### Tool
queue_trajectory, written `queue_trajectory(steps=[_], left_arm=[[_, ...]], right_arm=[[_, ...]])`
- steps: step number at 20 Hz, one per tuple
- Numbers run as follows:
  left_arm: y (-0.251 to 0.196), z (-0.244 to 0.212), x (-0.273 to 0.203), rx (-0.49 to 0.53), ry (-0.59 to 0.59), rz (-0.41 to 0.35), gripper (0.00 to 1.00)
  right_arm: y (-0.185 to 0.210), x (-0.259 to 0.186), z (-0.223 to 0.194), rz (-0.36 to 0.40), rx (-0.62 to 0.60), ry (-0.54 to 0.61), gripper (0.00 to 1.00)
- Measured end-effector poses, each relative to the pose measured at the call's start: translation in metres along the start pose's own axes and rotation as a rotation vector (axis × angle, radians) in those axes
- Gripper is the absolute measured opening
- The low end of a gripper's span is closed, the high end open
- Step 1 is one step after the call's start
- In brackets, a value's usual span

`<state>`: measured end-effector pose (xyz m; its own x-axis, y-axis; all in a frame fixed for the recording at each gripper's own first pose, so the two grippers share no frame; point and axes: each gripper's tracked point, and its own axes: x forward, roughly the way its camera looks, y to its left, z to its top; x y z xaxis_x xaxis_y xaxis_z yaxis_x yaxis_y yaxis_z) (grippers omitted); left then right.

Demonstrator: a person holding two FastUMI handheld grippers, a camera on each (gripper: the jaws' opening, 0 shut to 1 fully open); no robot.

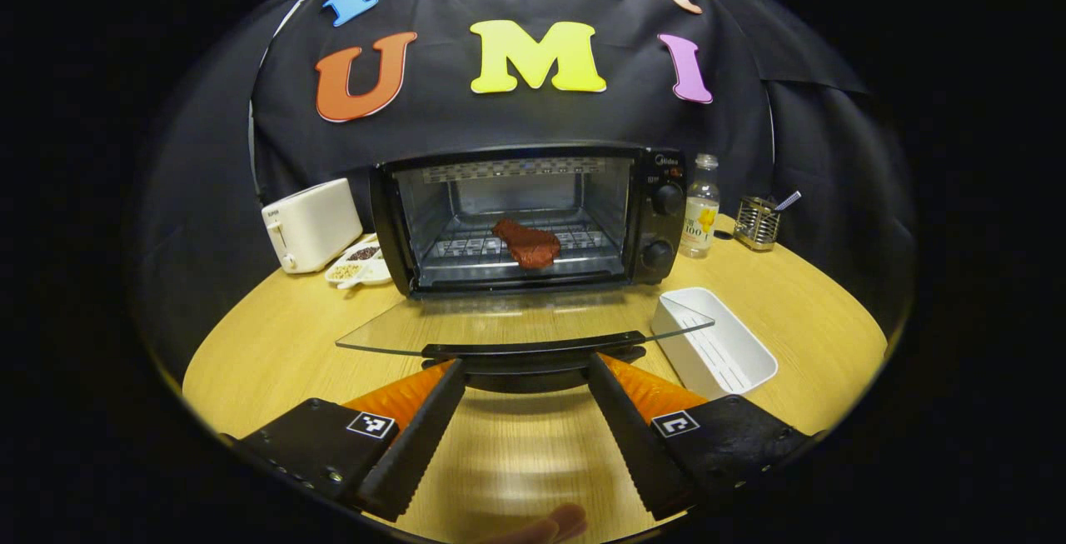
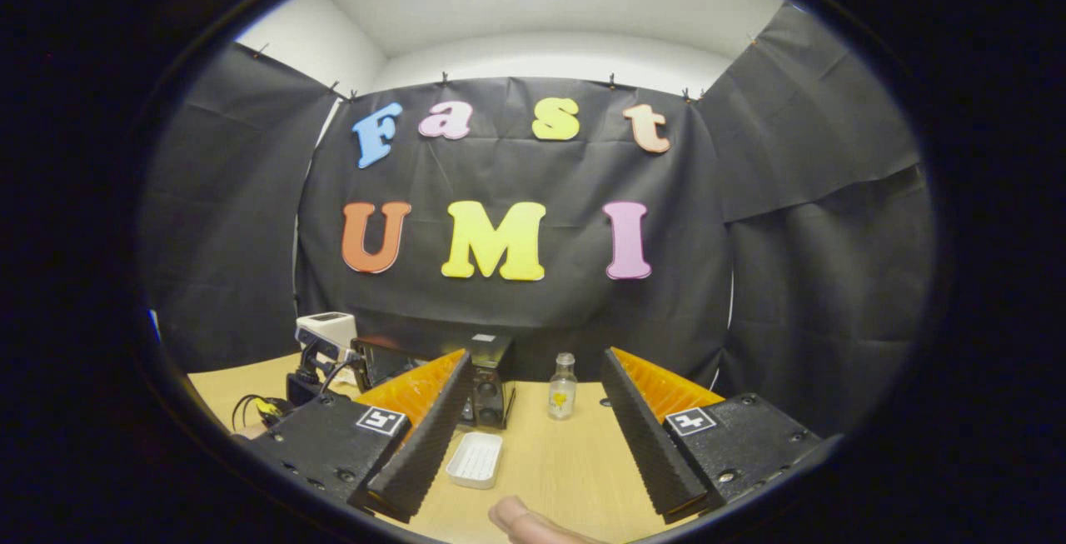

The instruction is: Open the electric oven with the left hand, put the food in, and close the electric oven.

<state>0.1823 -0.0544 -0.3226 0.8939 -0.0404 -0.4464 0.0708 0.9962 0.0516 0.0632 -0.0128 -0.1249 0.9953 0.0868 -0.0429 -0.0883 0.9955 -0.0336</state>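
Observation:
In the left gripper view the black electric oven (image 1: pixel 533 219) stands open, and its glass door (image 1: pixel 516 323) lies flat toward me. A reddish-brown piece of food (image 1: pixel 526 244) rests on the wire rack inside. My left gripper (image 1: pixel 526 367) is open, its tips just under the door's dark handle (image 1: pixel 533 352), not pressing on it. My right gripper (image 2: pixel 535 356) is open and holds nothing, raised well back from the oven (image 2: pixel 490 381), whose side shows past its left finger.
A white toaster (image 1: pixel 310 224) and a dish of seeds (image 1: pixel 358 262) stand left of the oven. On its right are a small bottle (image 1: pixel 701 215), a metal utensil holder (image 1: pixel 756 222) and an empty white tray (image 1: pixel 716 342). The round wooden table (image 1: pixel 275 344) carries everything.

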Motion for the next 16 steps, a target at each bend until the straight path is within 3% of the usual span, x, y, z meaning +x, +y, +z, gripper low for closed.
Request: queue_trajectory(steps=[6,16], left_arm=[[0.001,0.034,0.002,0.055,-0.066,0.008,0.98],[0.013,0.082,0.051,-0.011,-0.13,0.024,0.96]], right_arm=[[-0.005,-0.004,-0.004,-0.013,0.01,0.014,0.98],[-0.029,-0.036,-0.003,-0.052,0.045,-0.002,0.96]])
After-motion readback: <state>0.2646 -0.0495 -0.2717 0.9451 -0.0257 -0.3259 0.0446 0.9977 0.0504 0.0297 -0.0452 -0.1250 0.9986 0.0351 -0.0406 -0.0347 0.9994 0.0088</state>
